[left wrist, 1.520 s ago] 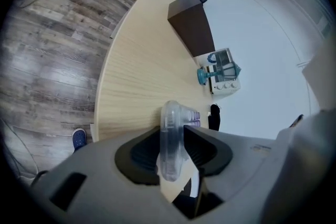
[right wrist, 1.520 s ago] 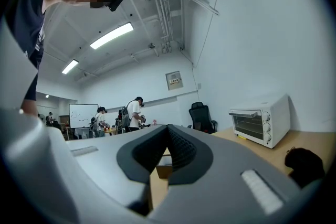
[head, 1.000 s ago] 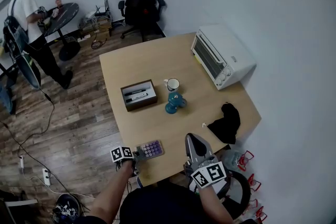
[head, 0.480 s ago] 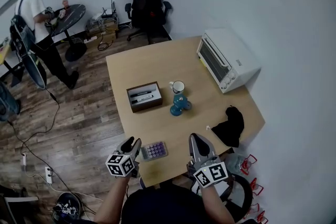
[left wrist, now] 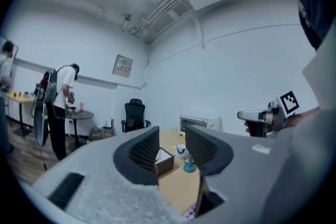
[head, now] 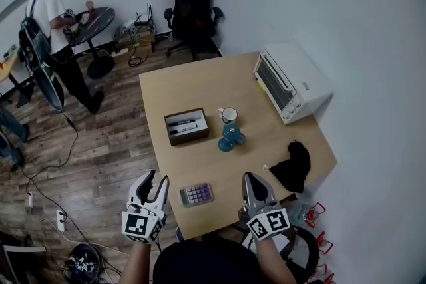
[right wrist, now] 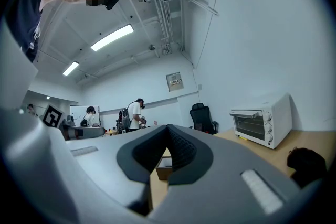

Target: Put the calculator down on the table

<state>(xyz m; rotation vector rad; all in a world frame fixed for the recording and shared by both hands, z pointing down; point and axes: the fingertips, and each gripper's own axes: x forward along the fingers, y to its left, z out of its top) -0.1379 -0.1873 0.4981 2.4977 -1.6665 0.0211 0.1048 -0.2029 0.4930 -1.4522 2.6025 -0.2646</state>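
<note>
The calculator (head: 196, 194), grey with purple keys, lies flat on the wooden table (head: 200, 86) near its front edge. My left gripper (head: 154, 186) hovers to its left, off the table's edge and apart from it. Its jaws stand open, have just been opening a little, and have nothing between them. In the left gripper view the left gripper (left wrist: 172, 147) frames the far tabletop, and a corner of the calculator (left wrist: 189, 213) shows low down. My right gripper (head: 253, 183) rests to the calculator's right, and in the right gripper view the right gripper (right wrist: 168, 149) is shut, pads together on nothing.
On the table stand a white toaster oven (head: 291, 83), a wooden box of pens (head: 186, 126), a mug (head: 228, 116), a blue figure (head: 231, 139) and a black cloth (head: 291, 166). Behind are a black office chair (head: 194, 10) and a person (head: 53, 23) at a round table.
My left gripper has left the calculator, pulled away to the left off the table edge, risen and rolled. The calculator stays flat on the table. The right gripper has not moved.
</note>
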